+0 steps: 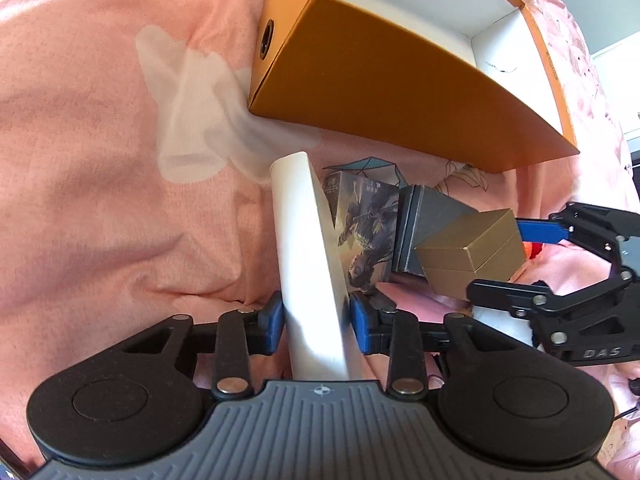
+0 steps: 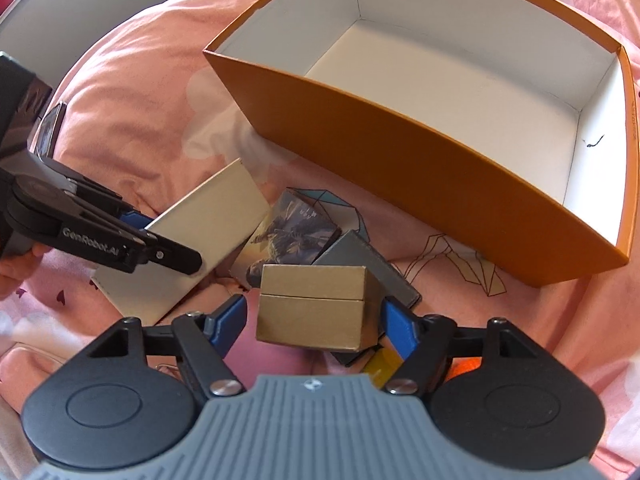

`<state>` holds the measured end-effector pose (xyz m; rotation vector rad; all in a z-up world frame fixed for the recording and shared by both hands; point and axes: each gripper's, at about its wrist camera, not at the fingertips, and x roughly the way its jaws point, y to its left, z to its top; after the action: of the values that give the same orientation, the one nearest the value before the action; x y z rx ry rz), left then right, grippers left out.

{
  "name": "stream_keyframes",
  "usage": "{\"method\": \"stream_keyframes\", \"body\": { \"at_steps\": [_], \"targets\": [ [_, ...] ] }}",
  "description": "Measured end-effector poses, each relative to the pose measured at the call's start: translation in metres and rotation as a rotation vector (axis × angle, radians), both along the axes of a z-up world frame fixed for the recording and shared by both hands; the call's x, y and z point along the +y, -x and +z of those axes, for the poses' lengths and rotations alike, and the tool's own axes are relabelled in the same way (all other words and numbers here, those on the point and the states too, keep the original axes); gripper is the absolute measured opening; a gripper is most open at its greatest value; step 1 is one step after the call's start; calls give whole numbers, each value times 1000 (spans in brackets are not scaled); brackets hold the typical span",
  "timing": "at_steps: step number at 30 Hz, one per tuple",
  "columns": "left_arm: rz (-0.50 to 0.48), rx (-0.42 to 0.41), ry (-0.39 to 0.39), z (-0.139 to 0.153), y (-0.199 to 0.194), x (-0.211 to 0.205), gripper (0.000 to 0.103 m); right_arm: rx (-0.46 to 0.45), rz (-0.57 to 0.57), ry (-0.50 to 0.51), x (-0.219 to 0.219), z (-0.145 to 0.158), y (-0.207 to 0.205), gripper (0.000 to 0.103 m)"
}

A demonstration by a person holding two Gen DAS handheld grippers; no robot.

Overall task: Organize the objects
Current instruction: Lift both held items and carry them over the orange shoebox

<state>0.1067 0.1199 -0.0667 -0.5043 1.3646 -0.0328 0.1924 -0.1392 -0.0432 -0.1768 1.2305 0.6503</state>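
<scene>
A flat white box (image 1: 308,240) stands on edge between the blue pads of my left gripper (image 1: 316,320), which is shut on it. The right wrist view shows that same white box (image 2: 200,232) tilted up off the bed in the left gripper (image 2: 168,240). A small gold box (image 2: 312,304) sits between the fingers of my right gripper (image 2: 314,320), which is open, with a gap showing at the left pad. In the left wrist view the gold box (image 1: 472,256) lies at the right, inside the right gripper (image 1: 508,260). Beyond stands the big orange box (image 2: 400,152), open-topped with a white inside.
An illustrated card box (image 2: 288,232) and a dark grey box (image 2: 360,256) lie together behind the gold one, on the pink bedsheet (image 1: 100,200). A yellow item (image 2: 380,364) and an orange one (image 2: 464,364) peek out under the right gripper. A hand (image 2: 16,268) holds the left gripper.
</scene>
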Motion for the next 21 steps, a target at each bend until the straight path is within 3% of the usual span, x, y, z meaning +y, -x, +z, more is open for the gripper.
{"method": "stream_keyframes", "body": {
  "at_steps": [6,13,21],
  "targets": [
    [-12,-36,-45,6,2,-11,34,-22,12,13,3,-3,0,66],
    [-3,-170,-100,37,22,-21,33,-50,-4,3,-3,6,6,66],
    [-7,-384,-96,97,30,-37,33,-158,-39,-90,-16,58,14,65]
  ]
}}
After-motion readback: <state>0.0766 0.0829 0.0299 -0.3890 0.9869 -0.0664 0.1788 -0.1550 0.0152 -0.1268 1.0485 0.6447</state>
